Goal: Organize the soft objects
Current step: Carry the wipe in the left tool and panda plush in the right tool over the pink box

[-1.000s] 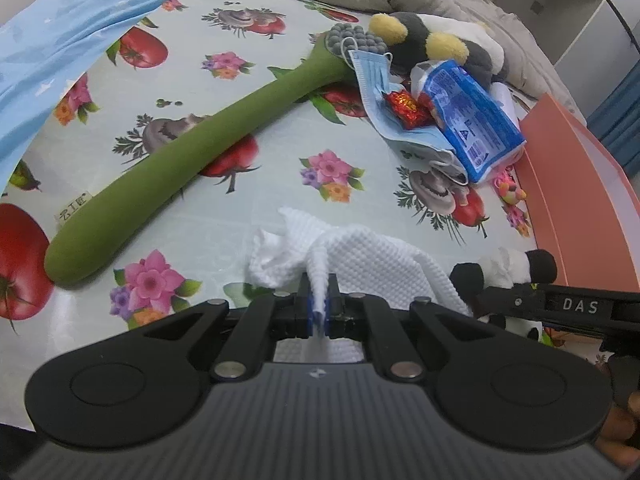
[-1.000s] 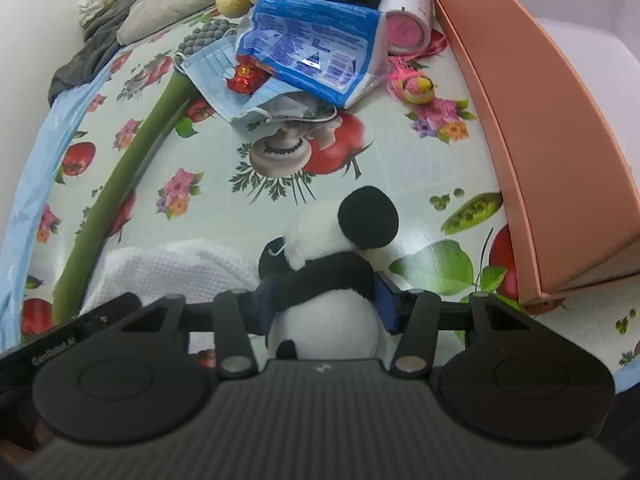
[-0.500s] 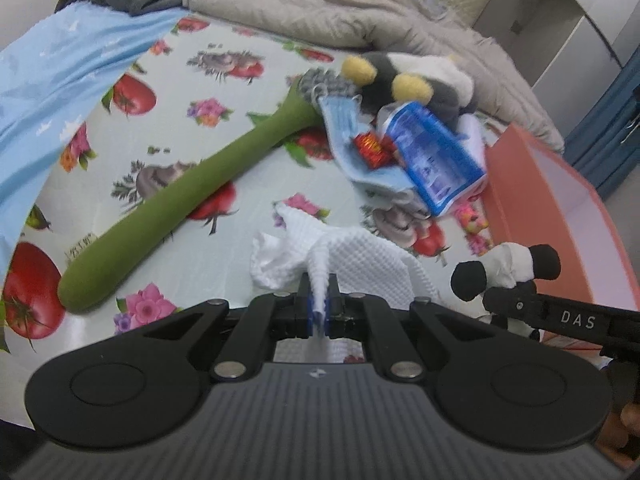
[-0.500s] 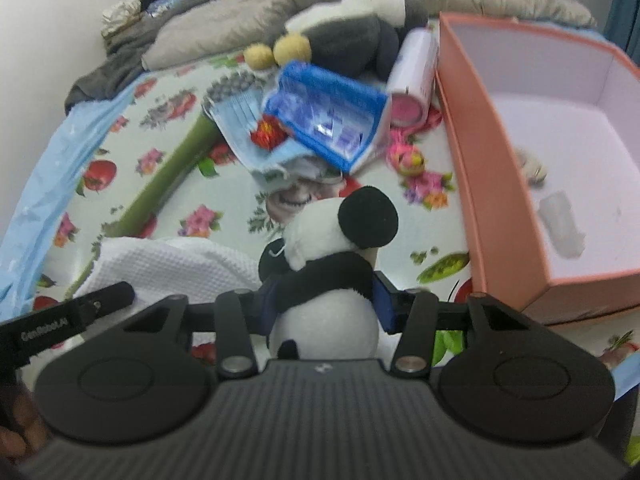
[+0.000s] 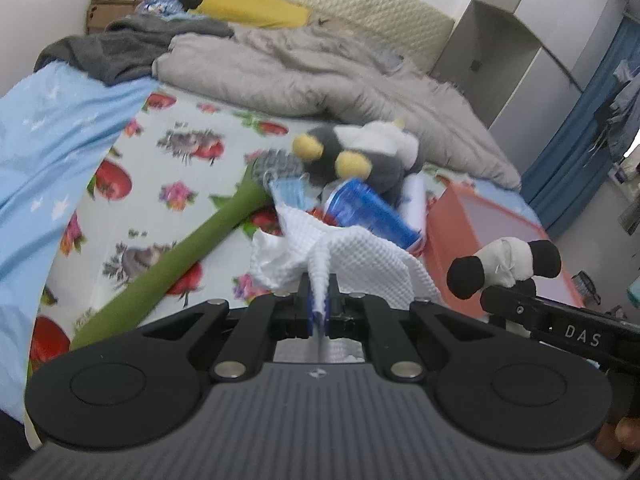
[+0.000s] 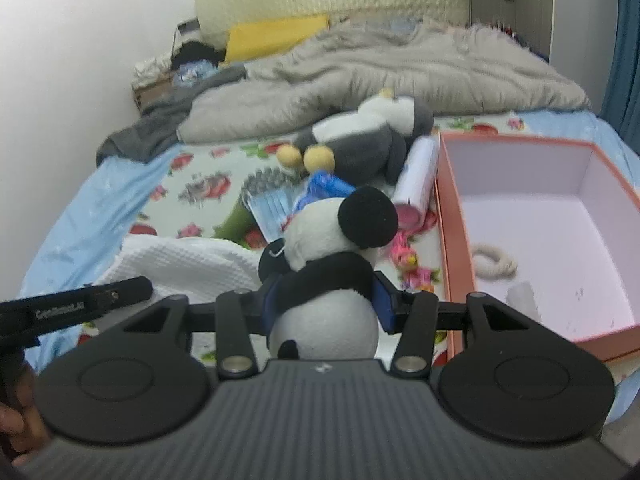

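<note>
Now both loads up off the bed, carried toward the box (image 6: 448,248) at right, presumably for dropping in. Left gripper (image 5: 318,314) pinched nearly closed on a bunched fold of the white cloth (image 5: 360,256), rest of the cloth draping ahead of the jaws; a narrow pinch probably enough for something so limp. Right gripper (image 6: 324,300) clamped mid-width around the panda (image 6: 332,248) at its black middle, head up and ahead of the jaws, belly squeezed between the blue pads; likely held at the waist for a firm hold on a round, springy toy. Box open-topped, pink-walled, just right of the panda, a pale ring and a small pale lump already on its floor.

Further out on the patterned sheet (image 5: 168,152): a long green tube (image 5: 188,248) lying diagonally at left, a grey and white plush (image 6: 360,140) at the far side, a blue packet (image 5: 368,212) and a face mask (image 6: 268,208) near it, a pink-ended cylinder (image 6: 414,184) touching the box's left wall, a small colourful toy (image 6: 404,258) just beside that wall. Near wall of the box between grippers and its floor, needing clearance; trailing cloth could snag the rim
</note>
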A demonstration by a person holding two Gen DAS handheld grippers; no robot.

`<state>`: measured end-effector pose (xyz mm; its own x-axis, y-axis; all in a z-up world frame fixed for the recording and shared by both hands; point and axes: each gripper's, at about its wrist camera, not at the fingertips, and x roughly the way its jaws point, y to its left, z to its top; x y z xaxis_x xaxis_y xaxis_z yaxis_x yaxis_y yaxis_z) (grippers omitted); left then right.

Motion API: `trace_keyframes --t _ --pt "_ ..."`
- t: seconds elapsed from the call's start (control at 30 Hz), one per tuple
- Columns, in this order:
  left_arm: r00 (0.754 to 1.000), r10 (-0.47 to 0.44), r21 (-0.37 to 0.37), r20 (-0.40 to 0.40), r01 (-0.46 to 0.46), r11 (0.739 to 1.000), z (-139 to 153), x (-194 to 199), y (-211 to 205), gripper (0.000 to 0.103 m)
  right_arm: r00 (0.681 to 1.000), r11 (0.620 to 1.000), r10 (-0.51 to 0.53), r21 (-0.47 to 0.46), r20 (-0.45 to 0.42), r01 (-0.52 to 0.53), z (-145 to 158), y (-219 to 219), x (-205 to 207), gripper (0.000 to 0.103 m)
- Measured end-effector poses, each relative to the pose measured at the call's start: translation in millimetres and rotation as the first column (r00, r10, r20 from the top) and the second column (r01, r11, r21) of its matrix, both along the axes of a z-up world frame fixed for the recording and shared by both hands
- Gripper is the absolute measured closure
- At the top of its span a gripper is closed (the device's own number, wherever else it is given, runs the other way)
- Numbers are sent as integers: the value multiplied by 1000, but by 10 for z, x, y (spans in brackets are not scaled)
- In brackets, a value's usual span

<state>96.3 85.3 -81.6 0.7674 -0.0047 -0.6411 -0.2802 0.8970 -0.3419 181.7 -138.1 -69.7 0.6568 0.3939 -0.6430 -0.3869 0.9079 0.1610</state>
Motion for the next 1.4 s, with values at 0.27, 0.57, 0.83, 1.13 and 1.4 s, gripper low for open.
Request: trace_keyframes --t 0.27,0.57,0.83,1.13,1.4 --pt "998 -30 14 59 29 999 320 39 -87 97 998 1000 -15 23 67 14 250 -107 -32 53" --pt "992 -86 18 95 85 996 512 180 -325 97 988 994 -104 32 117 101 400 -459 4 53" --pt "975 -184 25 128 182 983 670 471 -687 97 972 982 -189 43 143 184 512 -824 44 53" --pt "943 -308 44 125 305 951 726 905 -1186 97 947 956 -294 41 133 291 507 -1281 163 53" --pt "912 -396 41 103 394 918 650 1266 -1576 97 924 931 -366 42 115 363 442 -1616 239 53"
